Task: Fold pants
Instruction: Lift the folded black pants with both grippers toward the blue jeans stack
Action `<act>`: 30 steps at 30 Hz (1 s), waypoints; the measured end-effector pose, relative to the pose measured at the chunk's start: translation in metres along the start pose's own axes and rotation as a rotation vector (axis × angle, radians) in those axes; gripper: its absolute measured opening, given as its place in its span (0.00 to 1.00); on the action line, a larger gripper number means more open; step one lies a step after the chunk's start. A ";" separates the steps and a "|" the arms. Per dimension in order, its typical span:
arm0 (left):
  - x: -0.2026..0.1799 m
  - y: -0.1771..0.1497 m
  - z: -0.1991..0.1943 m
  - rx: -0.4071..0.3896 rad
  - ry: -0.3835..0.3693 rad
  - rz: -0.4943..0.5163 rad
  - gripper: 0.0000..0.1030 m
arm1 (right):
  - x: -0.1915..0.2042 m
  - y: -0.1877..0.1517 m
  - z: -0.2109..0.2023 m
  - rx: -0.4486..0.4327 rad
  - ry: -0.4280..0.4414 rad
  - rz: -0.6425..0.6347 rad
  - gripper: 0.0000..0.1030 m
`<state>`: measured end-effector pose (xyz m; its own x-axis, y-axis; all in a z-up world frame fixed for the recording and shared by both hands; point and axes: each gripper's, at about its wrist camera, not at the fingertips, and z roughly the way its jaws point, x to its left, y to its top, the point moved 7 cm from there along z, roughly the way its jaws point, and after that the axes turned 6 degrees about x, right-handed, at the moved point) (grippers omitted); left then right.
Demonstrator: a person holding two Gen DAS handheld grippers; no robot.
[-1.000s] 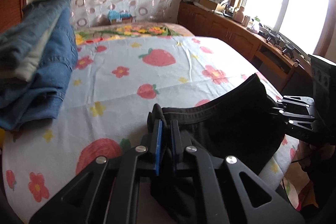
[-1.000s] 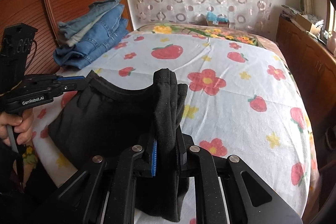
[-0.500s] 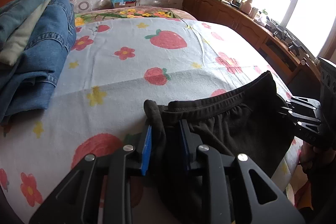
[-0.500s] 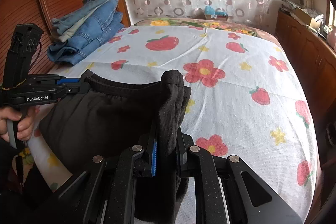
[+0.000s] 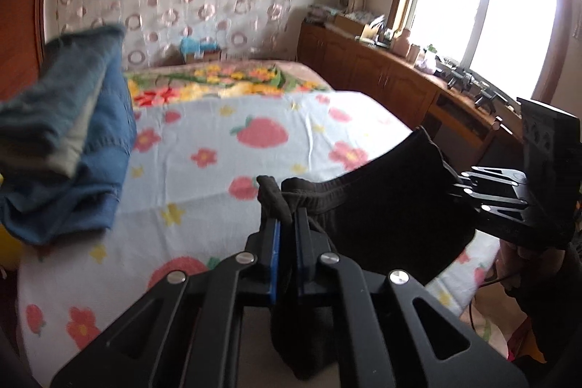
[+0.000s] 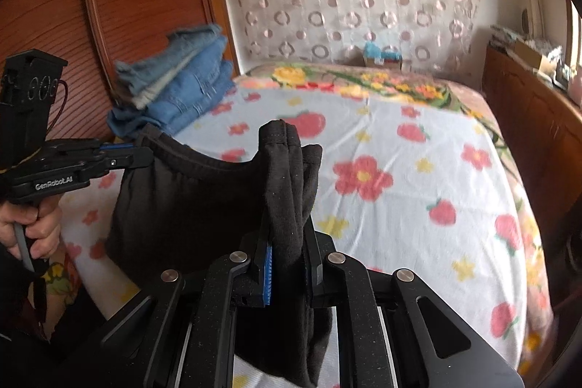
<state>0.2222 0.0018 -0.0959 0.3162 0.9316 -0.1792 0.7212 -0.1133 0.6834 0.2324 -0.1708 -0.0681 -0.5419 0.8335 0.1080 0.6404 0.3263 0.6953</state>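
Pants [image 6: 189, 202], black, hang stretched between two grippers above the near edge of a strawberry-print bed [image 6: 418, 148]. The left gripper [image 5: 285, 235] is clamped on one waistband corner, the right gripper [image 6: 287, 242] on a bunched end of the same band. The rest drapes out of sight, possibly already doubled. Folded jeans [image 5: 76, 140] sit by the headboard. Judged step: lifting to lay flat; next, lower evenly onto the bed without twisting.

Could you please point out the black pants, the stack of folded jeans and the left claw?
black pants [image 6: 189, 206], right wrist view, hanging front panel.
stack of folded jeans [image 6: 192, 86], right wrist view, blue side.
left claw [image 5: 285, 235], left wrist view, between fingertips.
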 end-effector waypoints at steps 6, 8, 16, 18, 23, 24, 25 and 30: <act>0.004 0.021 -0.027 -0.065 0.030 0.014 0.03 | 0.013 0.035 -0.016 -0.067 -0.002 -0.049 0.09; 0.008 0.029 -0.035 -0.086 0.040 0.013 0.03 | 0.019 0.047 -0.019 -0.084 -0.003 -0.068 0.09; 0.036 0.056 -0.064 -0.152 0.096 -0.007 0.03 | 0.040 0.098 -0.020 -0.136 0.009 -0.155 0.08; 0.046 0.062 -0.071 -0.167 0.109 -0.018 0.03 | 0.047 0.113 -0.016 -0.141 0.024 -0.170 0.08; 0.072 0.082 -0.089 -0.210 0.147 -0.035 0.03 | 0.065 0.145 -0.008 -0.155 0.044 -0.221 0.08; 0.075 0.086 -0.091 -0.216 0.154 -0.034 0.03 | 0.068 0.151 -0.006 -0.161 0.046 -0.229 0.08; 0.078 0.089 -0.093 -0.220 0.159 -0.033 0.03 | 0.072 0.158 -0.004 -0.166 0.048 -0.237 0.08; 0.102 0.108 -0.102 -0.244 0.199 -0.039 0.03 | 0.082 0.191 0.009 -0.192 0.060 -0.256 0.08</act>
<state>0.2695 0.1200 0.0324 0.1470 0.9857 -0.0826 0.5531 -0.0127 0.8330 0.3151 -0.0363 0.0667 -0.7070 0.7055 -0.0495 0.3678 0.4265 0.8263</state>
